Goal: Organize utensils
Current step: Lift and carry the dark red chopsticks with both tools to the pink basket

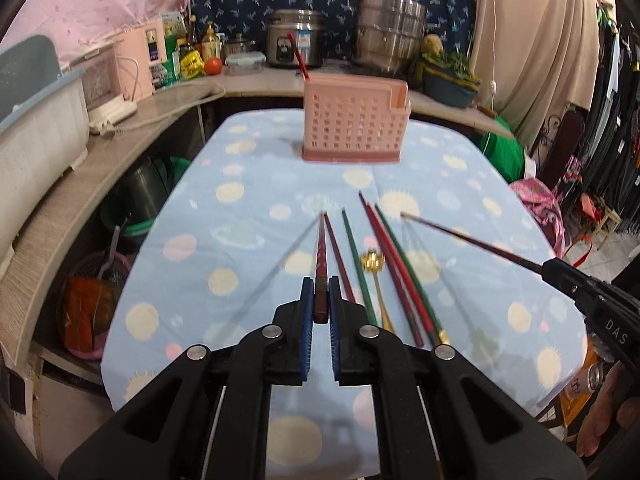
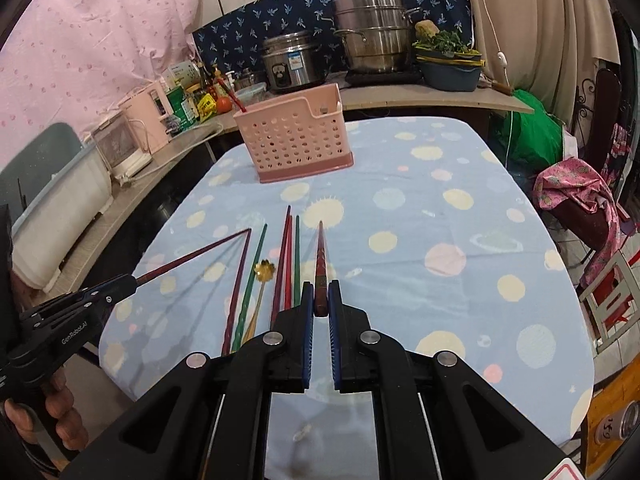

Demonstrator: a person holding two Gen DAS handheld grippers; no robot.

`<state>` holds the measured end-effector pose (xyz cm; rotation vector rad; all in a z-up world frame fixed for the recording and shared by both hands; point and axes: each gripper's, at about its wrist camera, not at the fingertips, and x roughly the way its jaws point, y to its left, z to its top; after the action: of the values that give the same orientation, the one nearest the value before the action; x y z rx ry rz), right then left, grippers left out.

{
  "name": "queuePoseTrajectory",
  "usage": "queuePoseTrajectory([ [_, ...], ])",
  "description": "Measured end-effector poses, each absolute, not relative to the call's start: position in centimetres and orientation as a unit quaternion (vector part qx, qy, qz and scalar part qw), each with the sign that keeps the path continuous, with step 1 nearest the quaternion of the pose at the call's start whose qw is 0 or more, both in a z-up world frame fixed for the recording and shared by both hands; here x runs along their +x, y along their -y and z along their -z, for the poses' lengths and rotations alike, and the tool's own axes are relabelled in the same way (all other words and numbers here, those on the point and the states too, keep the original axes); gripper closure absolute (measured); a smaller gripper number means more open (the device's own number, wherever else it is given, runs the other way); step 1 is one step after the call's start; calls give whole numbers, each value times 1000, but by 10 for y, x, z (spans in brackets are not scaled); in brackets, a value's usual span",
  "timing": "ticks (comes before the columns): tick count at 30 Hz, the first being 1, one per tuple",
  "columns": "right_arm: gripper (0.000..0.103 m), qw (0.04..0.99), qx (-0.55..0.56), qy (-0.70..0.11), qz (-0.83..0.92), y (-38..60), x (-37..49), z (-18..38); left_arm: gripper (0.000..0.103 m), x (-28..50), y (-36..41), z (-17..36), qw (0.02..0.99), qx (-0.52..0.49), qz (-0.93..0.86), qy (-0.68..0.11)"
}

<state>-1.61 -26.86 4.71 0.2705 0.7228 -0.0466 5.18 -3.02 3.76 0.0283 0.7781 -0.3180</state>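
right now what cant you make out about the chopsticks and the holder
- Pink holder: what's inside beyond one red stick, both views; its walls hide it.
- Near ends of chopsticks on the table: right wrist view, gripper body covers them.
- Gold spoon handle end: left wrist view, behind the left gripper.

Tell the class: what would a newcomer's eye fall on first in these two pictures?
Each gripper is shut on a dark red chopstick: the left gripper and the right gripper both hold one pointing forward above the spotted blue tablecloth. Beneath them lie loose chopsticks and a gold spoon. Further back stands the pink utensil basket, one red chopstick already in it.
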Motion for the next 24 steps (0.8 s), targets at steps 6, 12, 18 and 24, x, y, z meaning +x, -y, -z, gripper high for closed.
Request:
queuePoseTrajectory([
  [6, 96, 941, 140, -308, 24, 288, 4, -86, 96, 77, 29, -85, 931, -3, 156, -329],
  [12, 96, 953, 135, -269, 25, 303, 33, -120, 96, 115, 29, -126, 945, -25, 154, -288],
  [18, 96, 963, 133, -235, 22, 314, 73, -151, 96, 157, 35, -159, 950, -44, 157, -265],
  [24, 96, 971, 152, -182, 9, 327, 114, -189, 96, 195, 38, -197, 955, -73, 166, -235],
])
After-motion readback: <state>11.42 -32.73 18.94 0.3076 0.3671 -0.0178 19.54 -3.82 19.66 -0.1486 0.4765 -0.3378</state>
